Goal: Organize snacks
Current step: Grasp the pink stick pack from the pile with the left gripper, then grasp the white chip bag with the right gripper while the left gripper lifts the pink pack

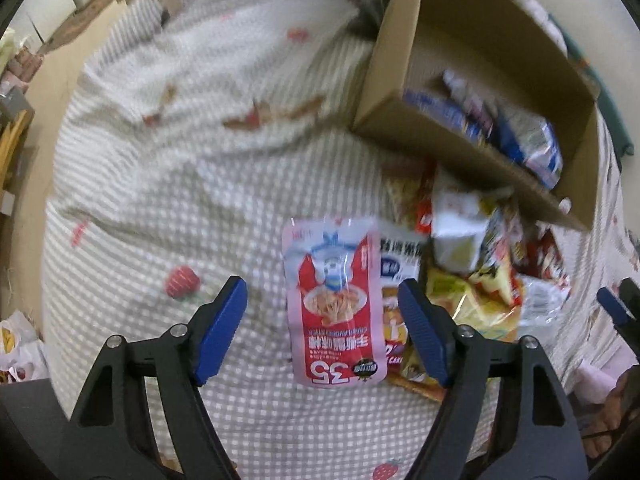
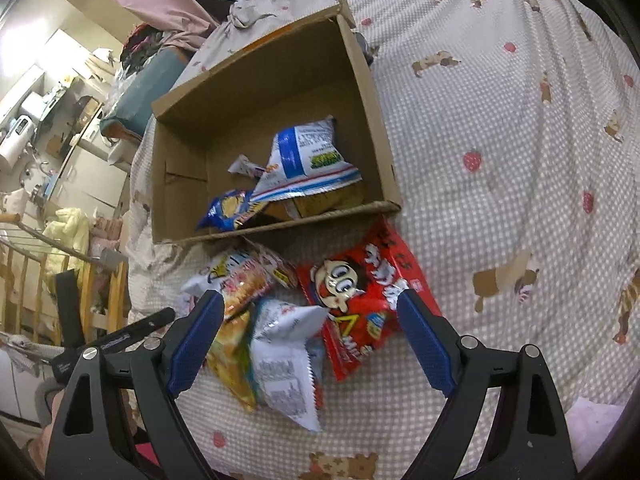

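- Left wrist view: the left tool (image 1: pixel 322 300) hangs spread over the checked bedspread (image 1: pixel 160 200), its blue pads (image 1: pixel 224 320) clear of the pink-and-red pouch (image 1: pixel 336 304) lying flat between them.
- At two o'clock from that pouch sits the cardboard box (image 1: pixel 400 80), some packets already inside; a loose heap of snacks (image 1: pixel 472 272) lies just beside the pouch at three o'clock.
- Right wrist view: the right tool (image 2: pixel 310 308) is spread wide, pinching nothing, above a white packet (image 2: pixel 284 356) and a red cartoon bag (image 2: pixel 360 304); the box lies at twelve o'clock.
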